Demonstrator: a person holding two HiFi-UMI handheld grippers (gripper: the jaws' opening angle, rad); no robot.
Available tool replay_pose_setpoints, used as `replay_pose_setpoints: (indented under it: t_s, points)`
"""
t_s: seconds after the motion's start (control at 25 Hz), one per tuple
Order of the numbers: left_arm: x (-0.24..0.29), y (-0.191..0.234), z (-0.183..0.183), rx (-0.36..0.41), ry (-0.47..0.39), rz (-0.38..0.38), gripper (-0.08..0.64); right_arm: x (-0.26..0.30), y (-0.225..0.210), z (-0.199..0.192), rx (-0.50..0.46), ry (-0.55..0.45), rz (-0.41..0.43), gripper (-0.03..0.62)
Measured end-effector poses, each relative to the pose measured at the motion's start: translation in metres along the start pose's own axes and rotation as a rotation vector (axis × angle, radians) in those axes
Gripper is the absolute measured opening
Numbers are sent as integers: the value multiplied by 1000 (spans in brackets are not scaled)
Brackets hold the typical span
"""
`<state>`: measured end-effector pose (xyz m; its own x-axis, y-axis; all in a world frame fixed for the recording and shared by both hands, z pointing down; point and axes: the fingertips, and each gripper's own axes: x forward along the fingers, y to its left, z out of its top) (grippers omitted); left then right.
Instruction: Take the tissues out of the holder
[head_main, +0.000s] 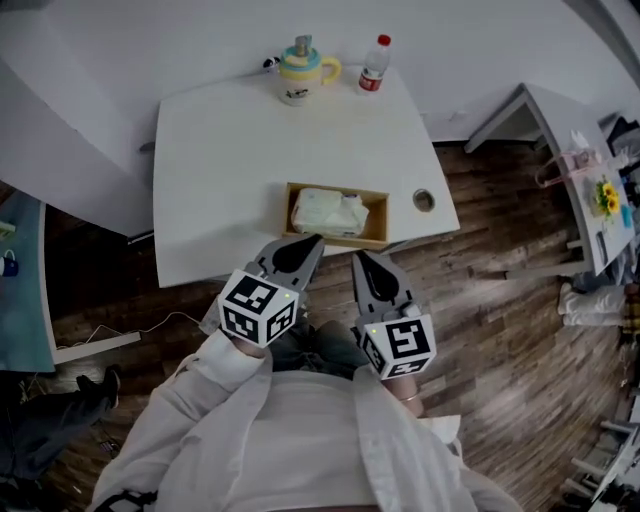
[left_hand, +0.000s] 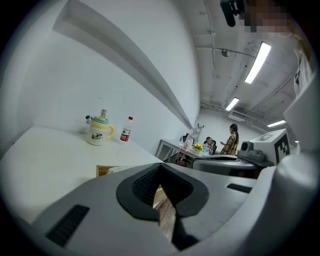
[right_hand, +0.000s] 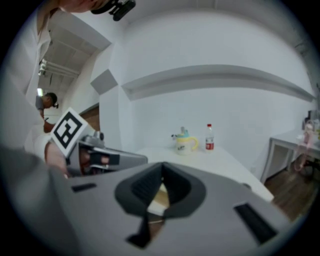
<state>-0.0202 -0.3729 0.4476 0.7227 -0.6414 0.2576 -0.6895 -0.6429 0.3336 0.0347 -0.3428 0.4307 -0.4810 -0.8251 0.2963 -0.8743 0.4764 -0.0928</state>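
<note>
The tissues (head_main: 328, 211) lie inside the wooden holder (head_main: 377, 214), which sits near the front edge of the white worktop (head_main: 220, 150). The left claw (head_main: 308, 243) is pressed together and empty, its tip just before the holder's near side. The right claw (head_main: 361, 259) is also pressed together and empty, slightly farther back.
</note>
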Motion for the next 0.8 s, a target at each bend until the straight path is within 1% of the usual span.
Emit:
replay_pose_setpoints:
  t_s: [0.08, 0.28, 0.44, 0.64, 0.72, 0.8]
  points:
    - [3, 4, -1, -7, 6, -4, 20, 4, -2, 0, 4, 9, 1, 9]
    - [6, 16, 2, 54, 13, 30, 20, 13, -5, -5, 17, 38, 11, 9]
    - [10, 19, 4, 20, -10, 28, 20, 17, -5, -4, -2, 49, 35, 9]
    - [13, 20, 1, 10, 1, 19, 20, 22, -7, -3, -13, 67, 62, 9]
    - [14, 22, 1, 17, 3, 23, 20, 24, -11, -3, -14, 75, 63, 9]
    - [15, 25, 4, 39, 1, 37, 20, 26, -13, -7, -4, 86, 68, 9]
